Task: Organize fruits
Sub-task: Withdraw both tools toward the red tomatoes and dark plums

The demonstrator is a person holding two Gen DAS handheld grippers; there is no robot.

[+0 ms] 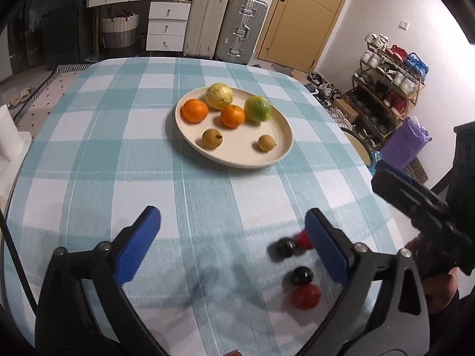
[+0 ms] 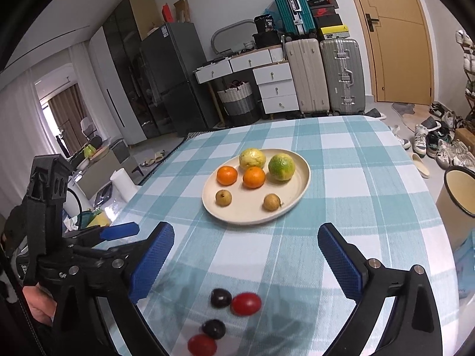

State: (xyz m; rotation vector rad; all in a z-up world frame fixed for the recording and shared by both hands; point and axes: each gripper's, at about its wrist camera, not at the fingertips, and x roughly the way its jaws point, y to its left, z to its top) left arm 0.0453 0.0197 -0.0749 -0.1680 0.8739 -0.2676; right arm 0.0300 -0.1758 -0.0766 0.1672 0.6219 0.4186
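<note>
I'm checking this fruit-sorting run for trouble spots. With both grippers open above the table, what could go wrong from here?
1. The small red fruits and dark fruits lie loose on the cloth near the table's near edge; a nudge could roll them off.
2. They sit in touching pairs, so closing on one may shove its neighbour.
3. The plate already holds six round fruits; additions may knock them rolling.

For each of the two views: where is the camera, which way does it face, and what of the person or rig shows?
Left wrist: on the left gripper, facing across the checked table to the plate; own open jaws, right gripper at right edge.
Right wrist: on the right gripper, facing the same way; own open jaws, left gripper, hand.
Shared: plate, small fruits near the jaws, door.
</note>
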